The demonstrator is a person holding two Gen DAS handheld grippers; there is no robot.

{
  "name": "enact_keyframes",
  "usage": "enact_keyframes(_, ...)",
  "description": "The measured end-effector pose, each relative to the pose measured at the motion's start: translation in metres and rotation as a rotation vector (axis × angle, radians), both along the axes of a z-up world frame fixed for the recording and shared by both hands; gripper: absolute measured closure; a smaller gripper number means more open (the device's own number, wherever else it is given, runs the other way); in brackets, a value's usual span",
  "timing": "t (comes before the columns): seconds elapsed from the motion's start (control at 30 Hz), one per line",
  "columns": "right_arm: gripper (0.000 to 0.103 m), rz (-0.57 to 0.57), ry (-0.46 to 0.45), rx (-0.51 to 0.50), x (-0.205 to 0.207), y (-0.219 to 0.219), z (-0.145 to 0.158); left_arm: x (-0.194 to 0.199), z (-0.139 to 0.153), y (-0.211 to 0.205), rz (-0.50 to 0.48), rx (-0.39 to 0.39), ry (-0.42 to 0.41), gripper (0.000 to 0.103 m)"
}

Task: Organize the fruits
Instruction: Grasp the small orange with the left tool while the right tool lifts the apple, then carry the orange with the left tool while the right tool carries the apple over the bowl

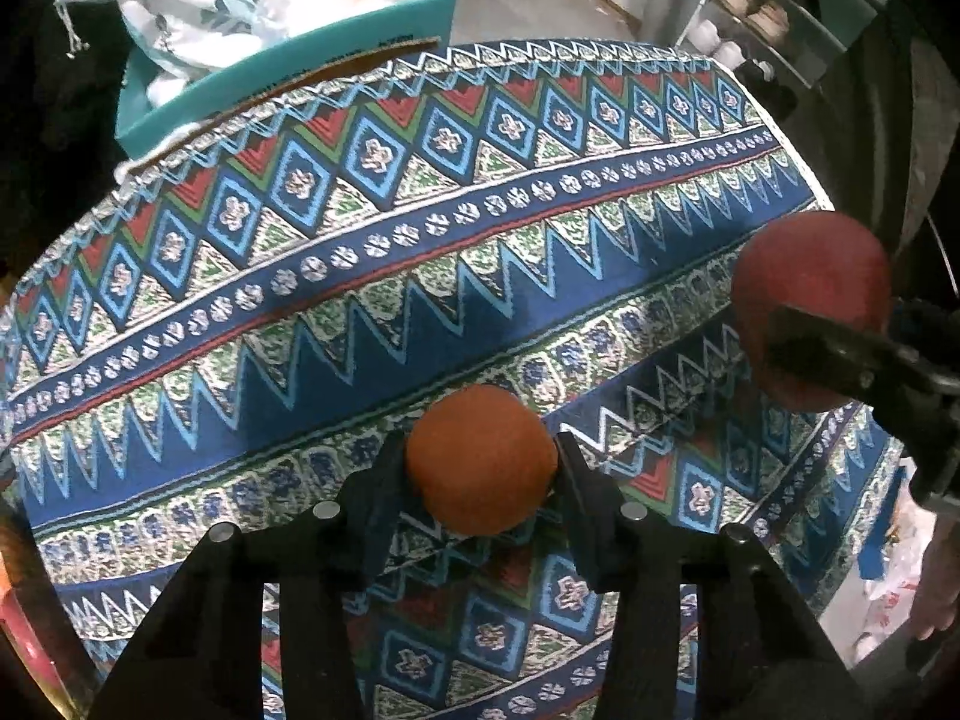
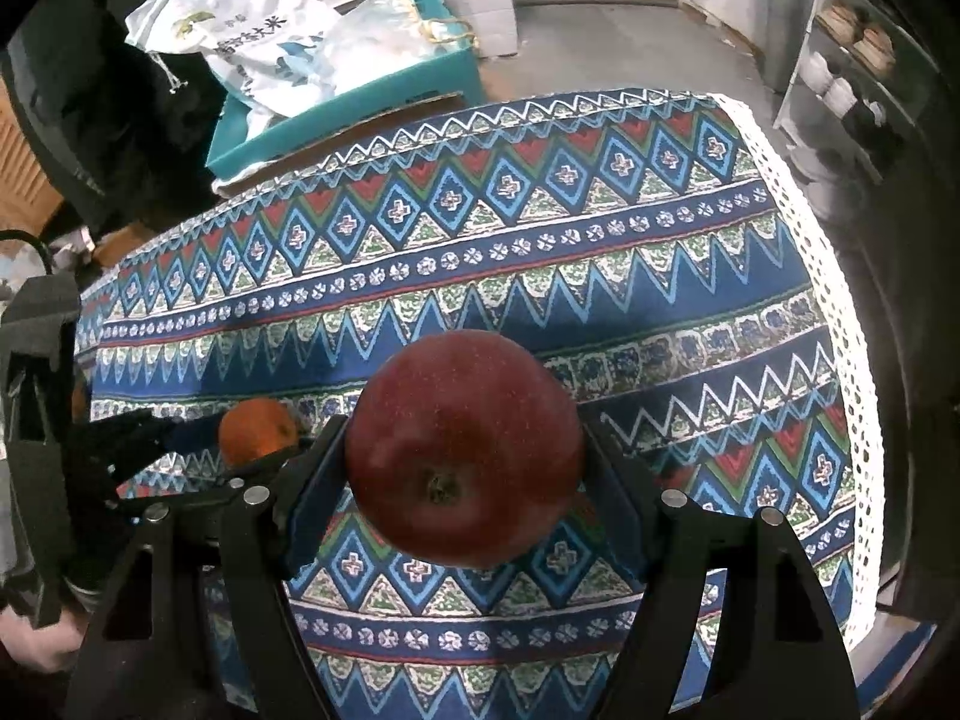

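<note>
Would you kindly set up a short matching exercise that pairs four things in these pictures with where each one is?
Things:
1. orange
2. apple
3. teal box
4. shelf with cups

Places:
A. beyond the table's far right corner
B. between the fingers of the right hand-held gripper
C. behind the table's far left edge, holding white bags
D. between the fingers of the left hand-held gripper

Pairs: 1-D, 2-B, 3-C, 4-A
</note>
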State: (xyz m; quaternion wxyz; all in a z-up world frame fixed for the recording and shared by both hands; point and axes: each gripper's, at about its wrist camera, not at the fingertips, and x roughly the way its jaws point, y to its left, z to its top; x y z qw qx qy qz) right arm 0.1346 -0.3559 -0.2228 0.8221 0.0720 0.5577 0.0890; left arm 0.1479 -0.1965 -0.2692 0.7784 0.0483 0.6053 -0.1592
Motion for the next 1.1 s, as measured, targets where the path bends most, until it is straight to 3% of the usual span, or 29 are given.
enact_keyframes(0.3,0.028,0.012,-0.024,0.019,-0.002,0.007,0.01,-0.001,0.022,0.024,0.033,-0.048,-0.038,0.055)
enact_keyframes(0.83,0.028,0.051,-0.123,0.058,-0.017,0.02,0.059,-0.015,0.089,0.04,0.075,-0.142,-0.131,0.055)
enact_keyframes(1.1,0.028,0.085,-0.164,0.07,-0.024,0.035,0.079,-0.029,0.119,0.057,0.088,-0.151,-0.186,0.055)
